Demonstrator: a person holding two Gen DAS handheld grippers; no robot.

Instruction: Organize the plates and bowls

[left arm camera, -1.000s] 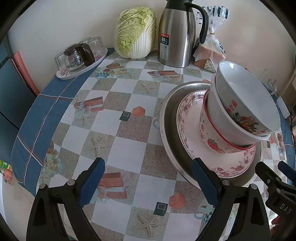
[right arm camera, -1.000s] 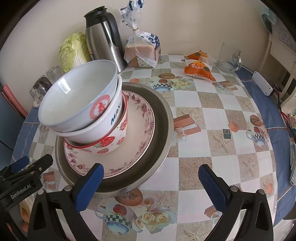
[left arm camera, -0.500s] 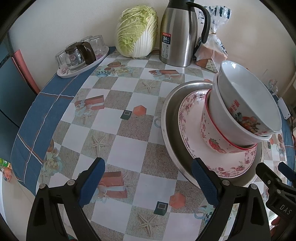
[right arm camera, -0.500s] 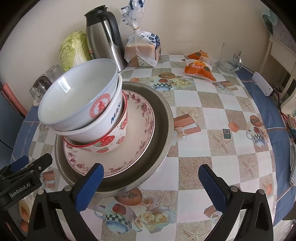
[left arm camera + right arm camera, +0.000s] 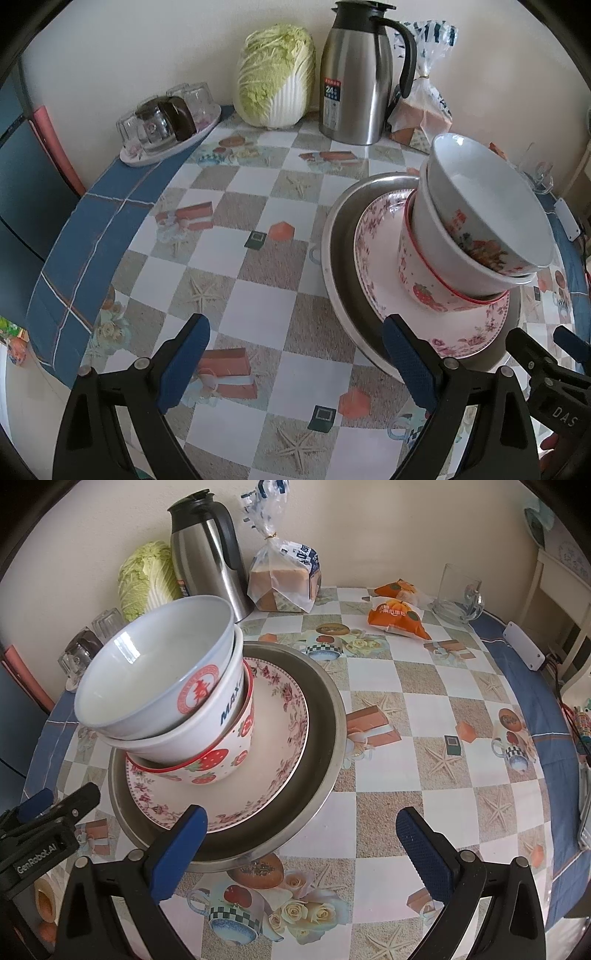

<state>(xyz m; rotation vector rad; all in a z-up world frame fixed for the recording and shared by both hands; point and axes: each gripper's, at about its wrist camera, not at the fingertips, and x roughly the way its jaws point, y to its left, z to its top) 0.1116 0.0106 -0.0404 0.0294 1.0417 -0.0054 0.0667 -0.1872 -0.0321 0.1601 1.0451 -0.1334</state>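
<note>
A steel basin (image 5: pixel 325 716) (image 5: pixel 338 258) rests on the round table, holding a pink floral plate (image 5: pixel 284 738) (image 5: pixel 373 266). On the plate stands a tilted stack of three bowls: a strawberry bowl (image 5: pixel 221 764) (image 5: pixel 417 284) at the bottom, a white bowl (image 5: pixel 207 731) with blue lettering in the middle, and a white bowl (image 5: pixel 155 664) (image 5: pixel 491 206) with a red seal on top. My left gripper (image 5: pixel 295 358) is open, empty, left of the basin near the front. My right gripper (image 5: pixel 299 838) is open and empty, its left fingertip over the basin's near rim.
At the back stand a cabbage (image 5: pixel 275 74), a steel thermos jug (image 5: pixel 354 74) and bagged bread (image 5: pixel 284 576). A tray of upturned glasses (image 5: pixel 166 122) sits back left. Orange snack packets (image 5: pixel 397 614) and a glass mug (image 5: pixel 456 594) lie back right. A white power strip (image 5: pixel 524 650) sits at the right edge.
The left wrist view has drifted a little, so the dishes and the back objects sit slightly lower and further right. The stack and both grippers' openings are unchanged.
</note>
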